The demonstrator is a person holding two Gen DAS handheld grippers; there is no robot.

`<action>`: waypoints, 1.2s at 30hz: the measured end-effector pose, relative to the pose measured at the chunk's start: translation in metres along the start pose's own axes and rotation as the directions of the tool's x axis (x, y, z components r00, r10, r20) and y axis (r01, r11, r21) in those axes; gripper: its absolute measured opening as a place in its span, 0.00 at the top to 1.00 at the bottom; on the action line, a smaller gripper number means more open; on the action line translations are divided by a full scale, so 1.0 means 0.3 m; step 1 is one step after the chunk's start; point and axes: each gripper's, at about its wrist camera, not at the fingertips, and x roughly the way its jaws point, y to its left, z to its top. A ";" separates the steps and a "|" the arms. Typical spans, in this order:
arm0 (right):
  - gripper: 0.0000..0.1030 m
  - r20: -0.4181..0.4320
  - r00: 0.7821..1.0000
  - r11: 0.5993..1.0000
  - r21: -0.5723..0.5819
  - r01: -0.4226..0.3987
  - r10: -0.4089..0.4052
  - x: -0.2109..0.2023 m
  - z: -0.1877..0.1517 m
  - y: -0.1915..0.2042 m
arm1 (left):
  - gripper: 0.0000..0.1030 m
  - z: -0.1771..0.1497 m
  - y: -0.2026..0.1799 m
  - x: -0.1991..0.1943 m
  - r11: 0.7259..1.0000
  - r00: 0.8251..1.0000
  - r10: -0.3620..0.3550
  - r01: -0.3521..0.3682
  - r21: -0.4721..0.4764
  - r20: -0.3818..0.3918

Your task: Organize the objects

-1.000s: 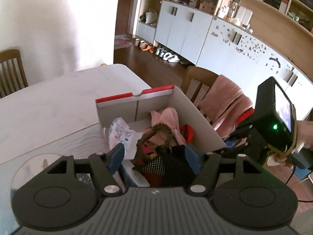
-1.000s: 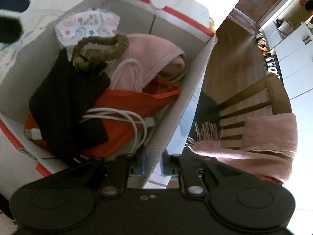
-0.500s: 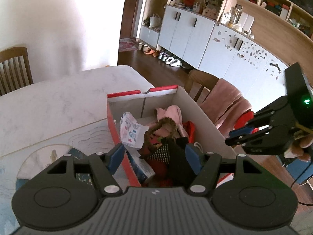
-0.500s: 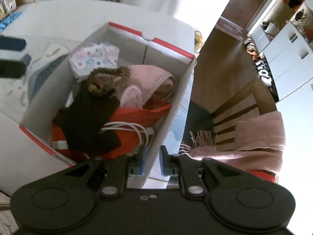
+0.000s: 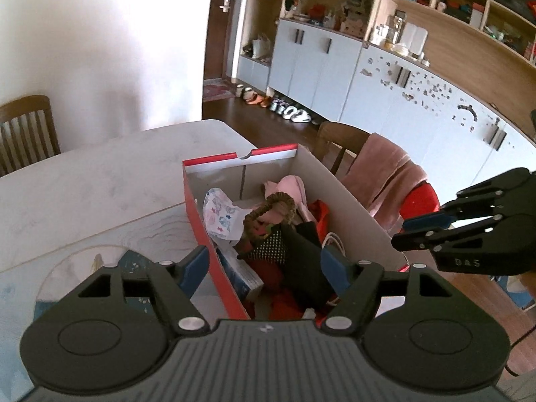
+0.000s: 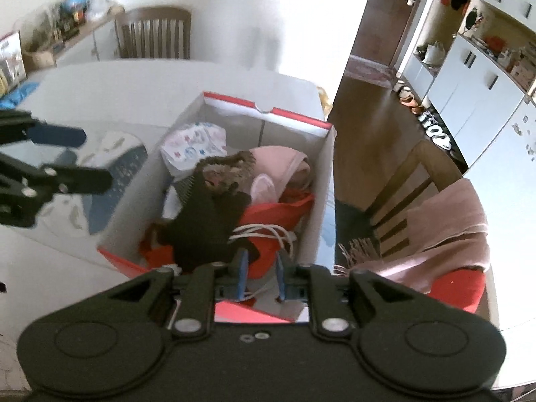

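A red and white shoe box (image 5: 268, 153) (image 6: 264, 111) stands open on the table. It holds a black cloth (image 5: 301, 251) (image 6: 207, 214), a brown braided loop (image 5: 268, 202), a pink cloth (image 6: 281, 160), a star-patterned white pouch (image 6: 194, 144), a red bag (image 6: 271, 211) and a white cable (image 6: 264, 231). My left gripper (image 5: 264, 264) (image 6: 97, 157) hovers over the box's near left corner. Its jaws are opening wide and grip nothing. My right gripper (image 6: 261, 261) (image 5: 400, 236) hangs above the box's near right end. Its jaws are opening from a narrow gap, nothing pressed between them.
The white table (image 5: 100, 181) carries a blue-patterned mat (image 6: 127, 167) left of the box. A wooden chair draped with a pink towel (image 6: 445, 221) stands close at the right edge. Another chair (image 6: 154, 33) is at the far side. White cupboards (image 5: 318, 67) line the back wall.
Both grippers have drawn back from the box, so more of it and the room shows. The right one rose and its jaws parted a little. The left jaws widened slightly.
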 end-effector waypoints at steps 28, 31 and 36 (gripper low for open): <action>0.33 0.305 0.951 0.991 0.104 -0.083 0.048 -0.226 -0.242 -0.091 | 0.00 -0.189 -0.251 -0.111 0.991 0.990 0.100 -0.090 -0.094 0.102; 0.32 0.308 0.950 0.989 0.121 -0.083 0.042 -0.231 -0.254 -0.100 | 0.00 -0.200 -0.256 -0.108 0.992 0.991 0.083 -0.073 -0.102 0.102; 0.31 0.307 0.951 0.988 0.134 -0.082 0.037 -0.238 -0.275 -0.104 | 0.00 -0.207 -0.265 -0.097 0.992 0.991 0.087 -0.077 -0.101 0.100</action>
